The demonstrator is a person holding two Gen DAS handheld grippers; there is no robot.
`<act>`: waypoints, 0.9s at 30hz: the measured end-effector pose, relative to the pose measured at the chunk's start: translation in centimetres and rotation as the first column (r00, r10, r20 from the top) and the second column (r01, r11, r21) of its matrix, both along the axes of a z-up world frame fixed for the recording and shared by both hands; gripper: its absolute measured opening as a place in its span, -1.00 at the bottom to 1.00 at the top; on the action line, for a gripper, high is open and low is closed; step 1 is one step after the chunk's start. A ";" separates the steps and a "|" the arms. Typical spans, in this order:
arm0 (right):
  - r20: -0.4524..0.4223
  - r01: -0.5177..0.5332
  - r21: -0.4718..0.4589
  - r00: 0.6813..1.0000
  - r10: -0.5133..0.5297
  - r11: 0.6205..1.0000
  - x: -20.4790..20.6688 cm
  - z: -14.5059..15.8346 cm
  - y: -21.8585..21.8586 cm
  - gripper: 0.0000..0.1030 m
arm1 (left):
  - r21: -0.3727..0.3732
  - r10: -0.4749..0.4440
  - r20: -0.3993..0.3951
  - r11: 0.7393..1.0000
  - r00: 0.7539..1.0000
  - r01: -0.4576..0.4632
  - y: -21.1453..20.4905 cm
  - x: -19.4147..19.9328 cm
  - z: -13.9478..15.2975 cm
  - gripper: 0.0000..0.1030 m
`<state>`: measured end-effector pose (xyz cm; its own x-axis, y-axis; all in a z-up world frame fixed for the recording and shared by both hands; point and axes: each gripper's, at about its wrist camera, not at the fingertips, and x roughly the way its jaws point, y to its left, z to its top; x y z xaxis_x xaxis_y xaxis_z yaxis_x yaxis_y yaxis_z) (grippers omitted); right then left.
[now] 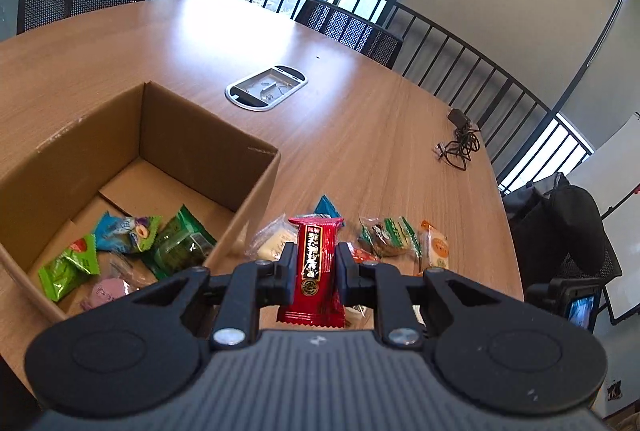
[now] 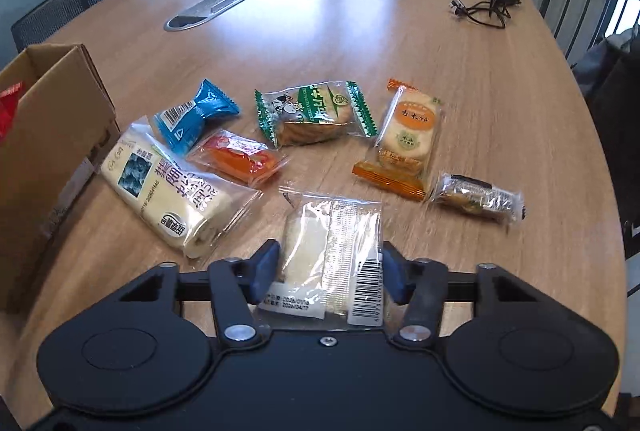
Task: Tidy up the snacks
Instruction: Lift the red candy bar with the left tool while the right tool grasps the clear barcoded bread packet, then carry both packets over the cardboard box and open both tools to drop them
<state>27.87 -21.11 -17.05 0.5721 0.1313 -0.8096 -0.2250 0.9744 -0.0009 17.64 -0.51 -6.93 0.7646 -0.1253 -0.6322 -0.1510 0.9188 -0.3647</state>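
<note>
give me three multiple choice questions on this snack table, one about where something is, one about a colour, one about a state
1. Where does the cardboard box stand relative to the loose snacks, in the right wrist view?
A. to their left
B. to their right
C. on top of them

2. What colour is the packet held by the left gripper?
A. blue
B. red
C. yellow

3. What lies between the fingers of the right gripper?
A. nothing
B. the black cable
C. a clear-wrapped pale snack

Answers:
1 A, the box sits at the left edge of that view.
2 B, the wrapper between the fingers is red.
3 C, the clear pack with a barcode lies between the fingers.
</note>
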 end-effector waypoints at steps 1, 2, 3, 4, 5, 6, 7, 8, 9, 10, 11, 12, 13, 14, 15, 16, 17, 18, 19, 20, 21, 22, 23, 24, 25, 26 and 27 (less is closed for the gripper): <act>-0.010 -0.001 0.000 1.000 0.001 1.000 0.0 0.2 -0.1 -0.09 | 0.000 0.003 0.001 1.000 1.000 -0.003 0.1 0.0 0.0 -0.63; -0.016 -0.002 -0.004 1.000 0.002 1.000 -0.1 0.3 -0.2 -0.10 | 0.001 0.006 0.002 1.000 1.000 -0.006 0.1 0.0 0.0 -0.63; -0.016 -0.006 -0.003 1.000 0.006 1.000 -0.2 0.5 -0.3 -0.11 | 0.004 0.007 0.002 1.000 1.000 -0.007 0.1 0.1 0.0 -0.63; -0.013 -0.010 0.001 1.000 0.010 1.000 -0.4 0.7 -0.4 -0.12 | 0.004 0.008 0.001 1.000 1.000 -0.008 0.2 0.1 -0.1 -0.63; -0.010 -0.010 0.006 1.000 0.010 1.000 -0.6 1.0 -0.5 -0.12 | 0.001 0.010 -0.001 1.000 1.000 -0.010 0.2 0.1 -0.1 -0.63; -0.006 -0.009 0.011 1.000 0.009 1.000 -0.8 1.3 -0.6 -0.12 | -0.001 0.013 -0.003 1.000 1.000 -0.013 0.2 0.1 -0.1 -0.63; -0.001 -0.006 0.017 1.000 0.006 1.000 -0.9 1.6 -0.8 -0.12 | -0.002 0.015 -0.003 1.000 1.000 -0.015 0.3 0.1 -0.1 -0.63; 0.005 -0.006 0.024 1.000 0.006 1.000 -1.0 2.0 -0.9 -0.13 | -0.003 0.018 -0.002 1.000 1.000 -0.018 0.4 0.0 -0.1 -0.63; 0.010 -0.007 0.028 1.000 0.007 1.000 -1.1 2.4 -0.9 -0.13 | -0.005 0.020 -0.001 1.000 1.000 -0.020 0.5 0.0 0.0 -0.63; 0.019 -0.007 0.029 1.000 0.007 1.000 -1.2 2.8 -1.0 -0.13 | -0.006 0.022 0.001 1.000 1.000 -0.022 0.6 0.0 0.1 -0.63; 0.034 -0.008 0.033 0.999 0.007 0.999 -1.4 3.3 -1.0 -0.13 | -0.006 0.023 0.004 1.000 1.000 -0.023 0.7 -0.1 0.2 -0.63; 0.046 -0.013 0.037 0.999 0.011 0.999 -1.5 3.8 -1.0 -0.13 | -0.007 0.024 0.008 1.000 1.000 -0.024 0.7 -0.1 0.4 -0.63; 0.054 -0.015 0.042 0.998 0.013 0.999 -1.5 4.2 -1.0 -0.13 | -0.007 0.026 0.013 1.000 1.000 -0.026 0.8 -0.2 0.6 -0.63; 0.061 -0.017 0.046 0.998 0.014 0.999 -1.6 4.6 -1.0 -0.13 | -0.007 0.026 0.018 1.000 1.000 -0.026 0.9 -0.2 0.8 -0.63; 0.070 -0.020 0.050 0.997 0.016 0.999 -1.6 5.0 -0.9 -0.13 | -0.007 0.027 0.023 1.000 0.999 -0.027 1.0 -0.2 1.1 -0.63; 0.079 -0.023 0.052 0.997 0.019 0.998 -1.6 5.4 -0.9 -0.13 | -0.008 0.030 0.027 1.000 0.999 -0.030 1.2 -0.3 1.3 -0.63; 0.085 -0.026 0.055 0.996 0.022 0.998 -1.7 5.8 -0.8 -0.13 | -0.009 0.033 0.032 0.999 0.999 -0.033 1.3 -0.3 1.5 -0.63; 0.091 -0.031 0.060 0.996 0.025 0.998 -1.7 6.1 -0.7 -0.13 | -0.008 0.034 0.035 0.999 0.999 -0.034 1.5 -0.4 1.7 -0.63; 0.097 -0.037 0.067 0.995 0.030 0.997 -1.8 6.5 -0.6 -0.13 | -0.007 0.037 0.038 0.999 0.999 -0.037 1.6 -0.4 1.8 -0.63; 0.105 -0.044 0.073 0.994 0.036 0.996 -1.8 6.9 -0.4 -0.13 | -0.007 0.041 0.041 0.999 0.998 -0.040 1.9 -0.4 2.0 -0.63; 0.112 -0.049 0.074 0.993 0.040 0.996 -1.9 7.2 -0.2 -0.13 | -0.007 0.045 0.042 0.999 0.998 -0.044 2.1 -0.4 2.1 -0.63; 0.117 -0.052 0.077 0.992 0.043 0.996 -2.0 7.5 -0.1 -0.13 | -0.007 0.048 0.044 0.999 0.998 -0.048 2.3 -0.5 2.2 -0.63; 0.124 -0.058 0.083 0.991 0.047 0.995 -2.0 7.9 0.1 -0.14 | -0.007 0.051 0.045 0.999 0.998 -0.051 2.5 -0.5 2.3 -0.63; 0.133 -0.067 0.088 0.990 0.055 0.994 -2.1 8.1 0.3 -0.14 | -0.006 0.054 0.046 0.999 0.997 -0.054 2.8 -0.6 2.3 -0.63; 0.142 -0.082 0.093 0.987 0.069 0.992 -2.2 8.4 0.6 -0.14 | -0.006 0.056 0.046 0.998 0.997 -0.056 3.0 -0.6 2.4 -0.63; 0.152 -0.104 0.096 0.984 0.089 0.990 -2.3 8.8 0.9 -0.14 | -0.006 0.059 0.047 0.998 0.997 -0.058 3.3 -0.7 2.4 -0.63; 0.157 -0.115 0.097 0.983 0.099 0.989 -2.4 9.0 1.2 -0.14 | -0.006 0.061 0.048 0.998 0.997 -0.061 3.5 -0.7 2.4 -0.63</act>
<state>25.51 -19.92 -8.03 0.6652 0.2784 -0.6929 -0.3333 0.9410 0.0581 16.92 2.96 -4.51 0.8004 -0.0805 -0.5941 -0.1887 0.9067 -0.3771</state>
